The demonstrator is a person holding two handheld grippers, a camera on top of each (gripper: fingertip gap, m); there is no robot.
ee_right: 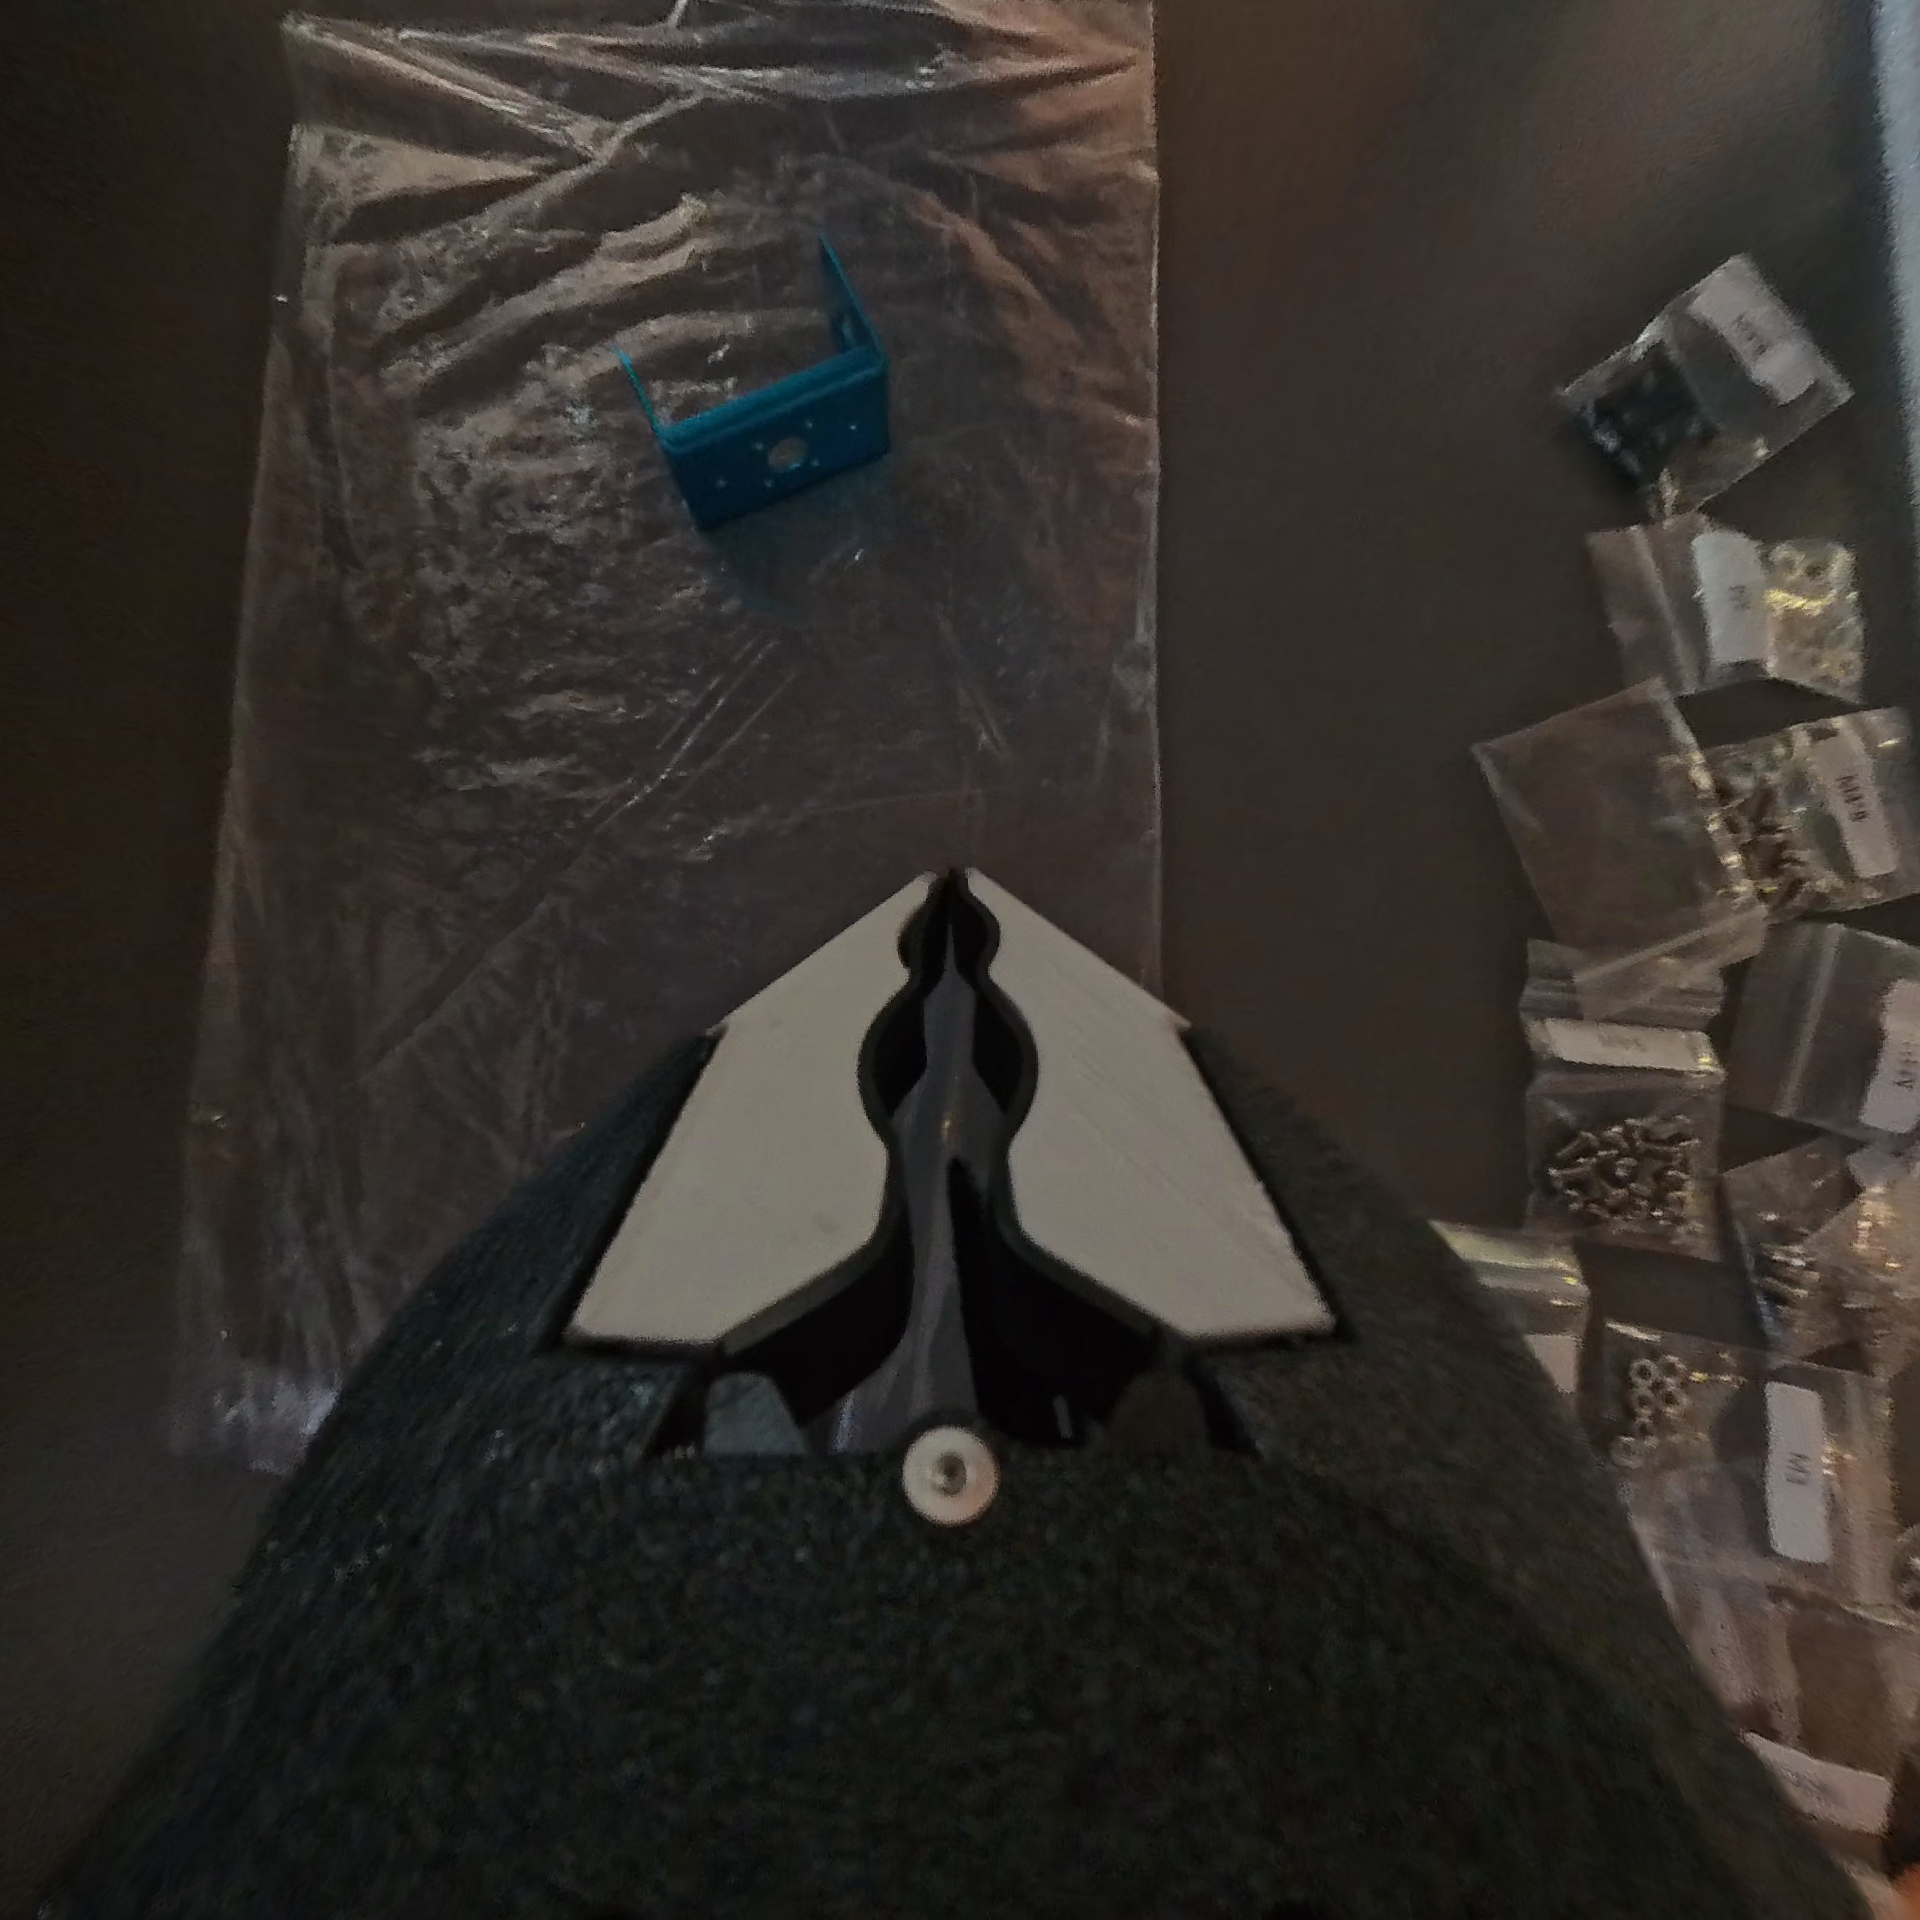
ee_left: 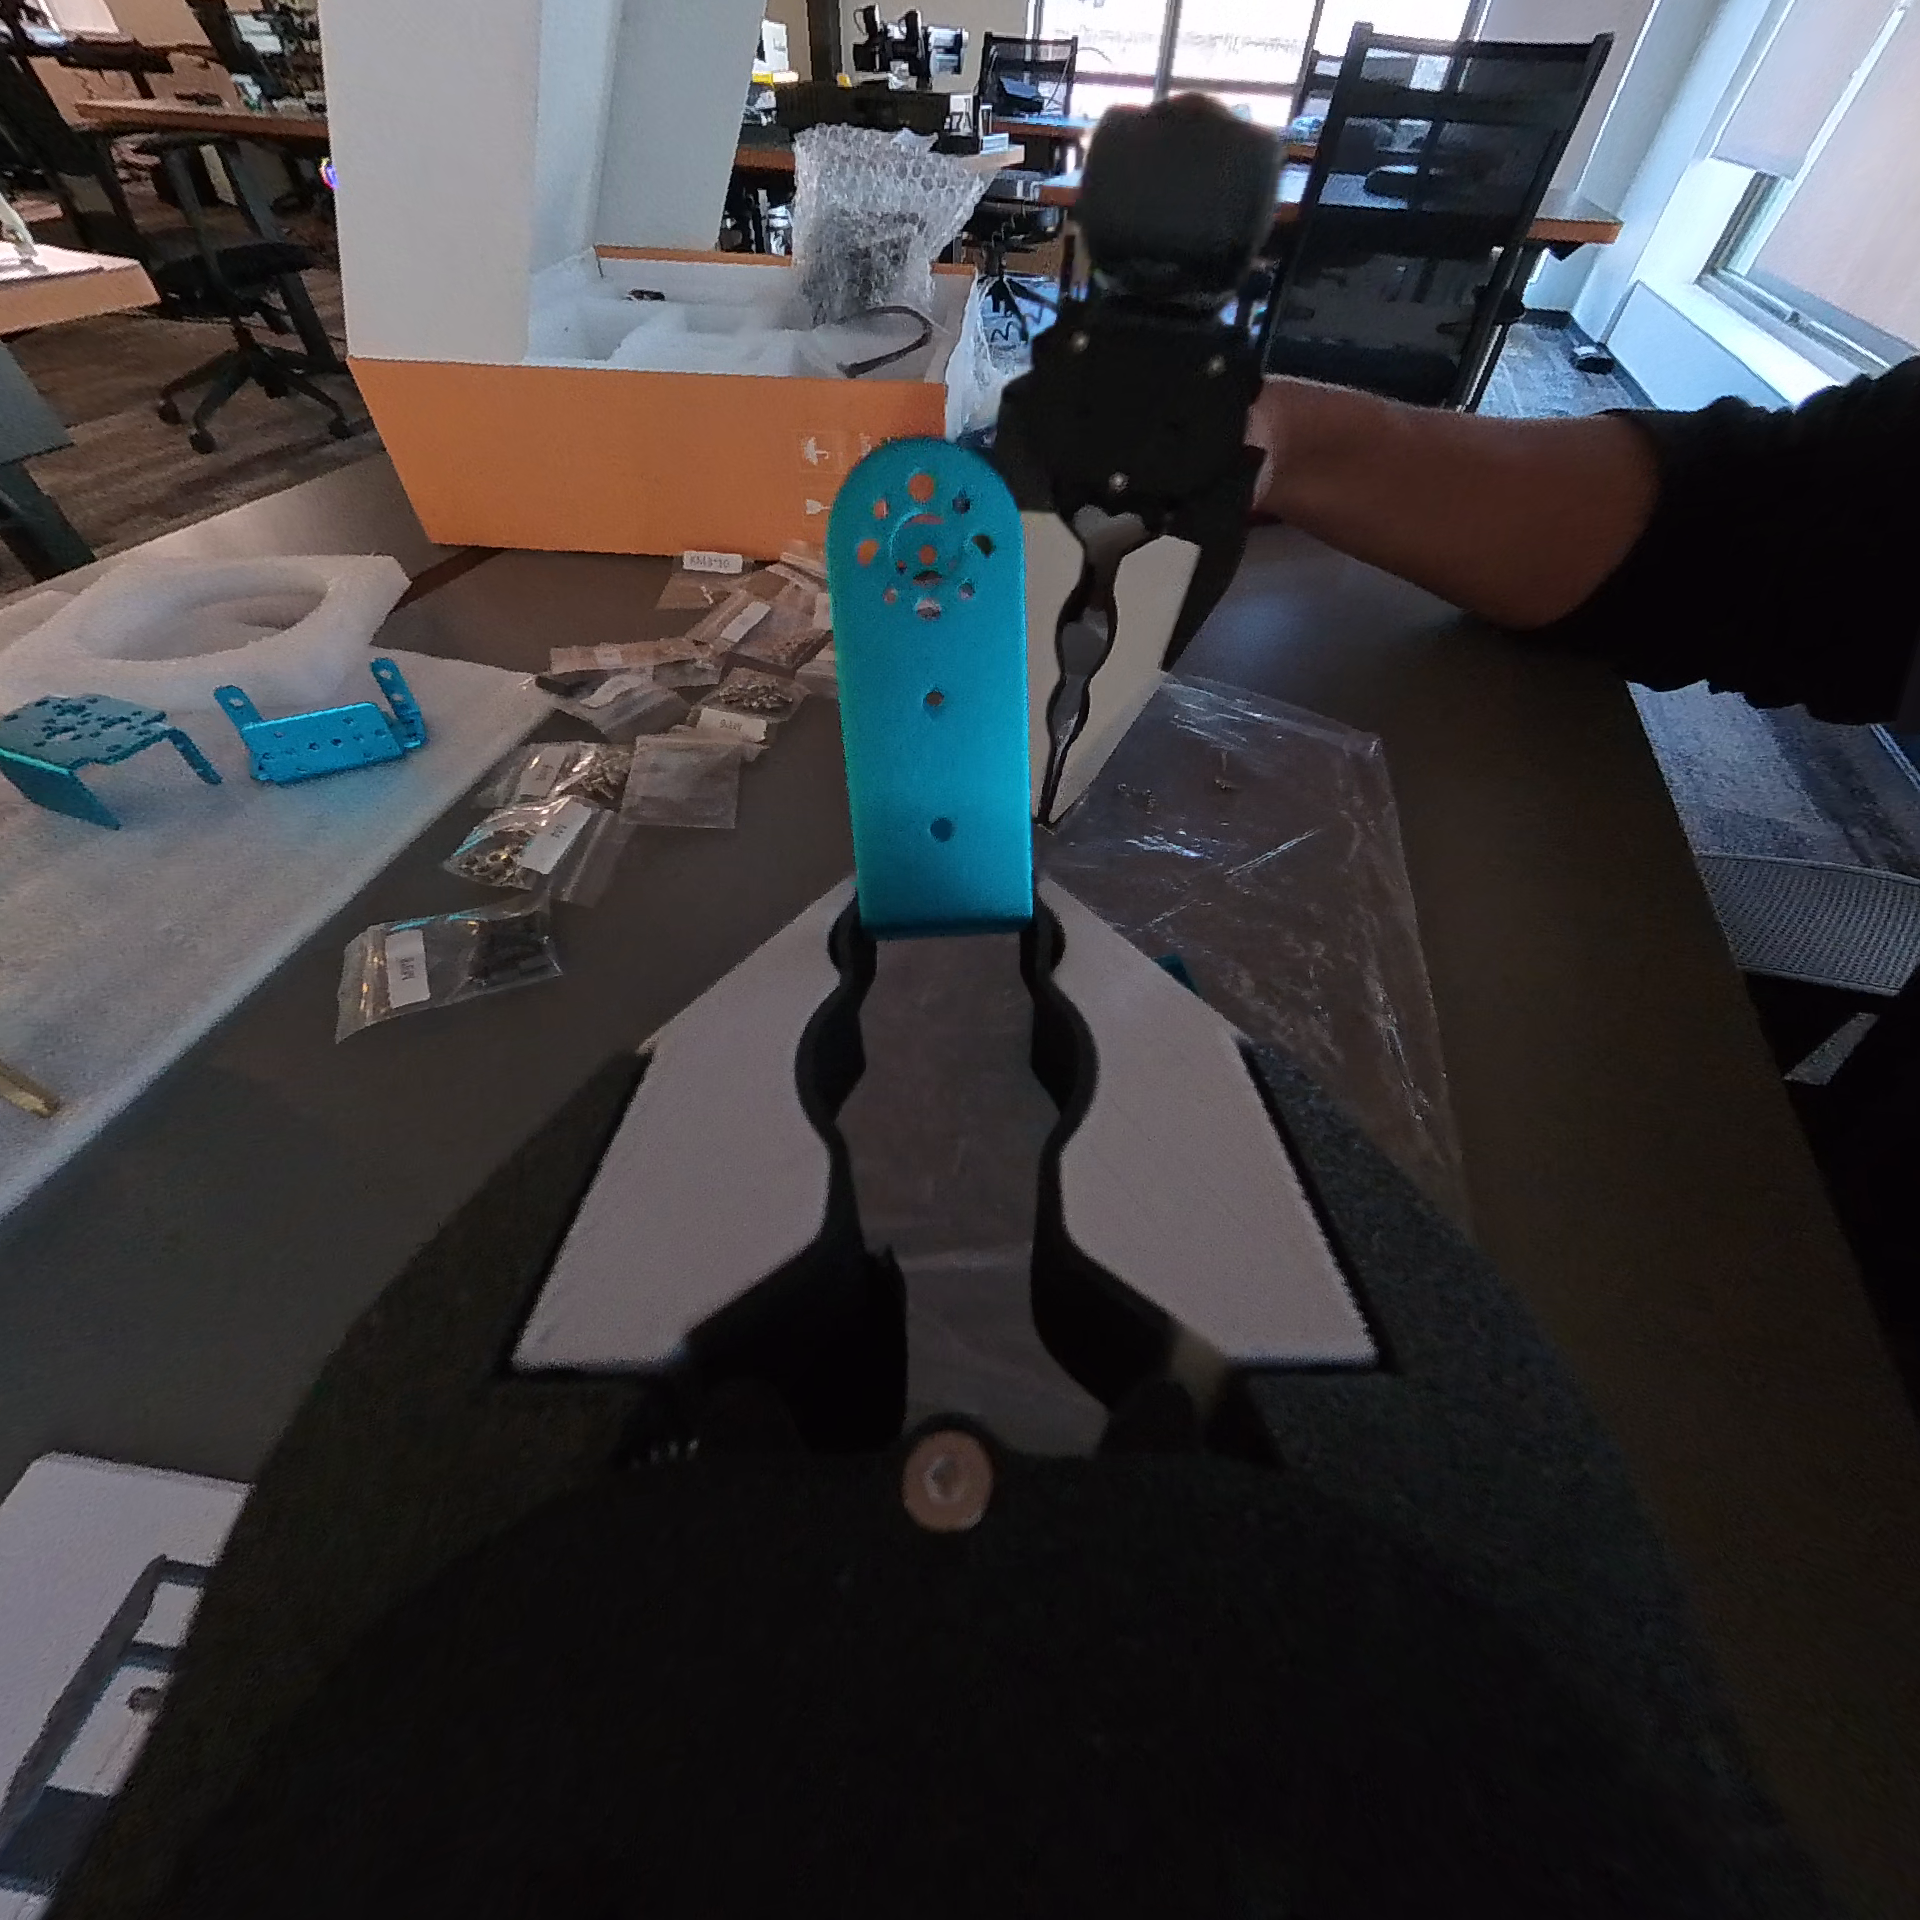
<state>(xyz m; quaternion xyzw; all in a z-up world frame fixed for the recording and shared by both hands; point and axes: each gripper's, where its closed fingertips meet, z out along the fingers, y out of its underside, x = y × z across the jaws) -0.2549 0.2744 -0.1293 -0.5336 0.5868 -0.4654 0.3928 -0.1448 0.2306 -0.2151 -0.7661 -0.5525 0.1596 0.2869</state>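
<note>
My left gripper (ee_left: 945,925) is shut on a blue metal bracket (ee_left: 930,665), gripped at its lower end. The bracket's flat arm, with a rounded top and several holes, stands upright above the dark table (ee_left: 1558,831). My right gripper (ee_right: 951,878) is shut, with nothing visible between its fingertips. Its tips rest at the edge of a clear plastic bag (ee_right: 665,727) lying flat on the table. It also shows in the left wrist view (ee_left: 1051,816), pointing down just right of the held bracket. A second blue U-shaped bracket (ee_right: 764,416) lies on the bag beyond the right gripper.
Several small clear bags of screws (ee_left: 582,790) lie left of the held bracket and show in the right wrist view (ee_right: 1704,831). Two more blue brackets (ee_left: 322,727) sit on white foam (ee_left: 156,914). An open orange and white box (ee_left: 644,457) stands behind. A person's arm (ee_left: 1558,520) reaches in from the right. About 15 cm separates my left fingertips from my right.
</note>
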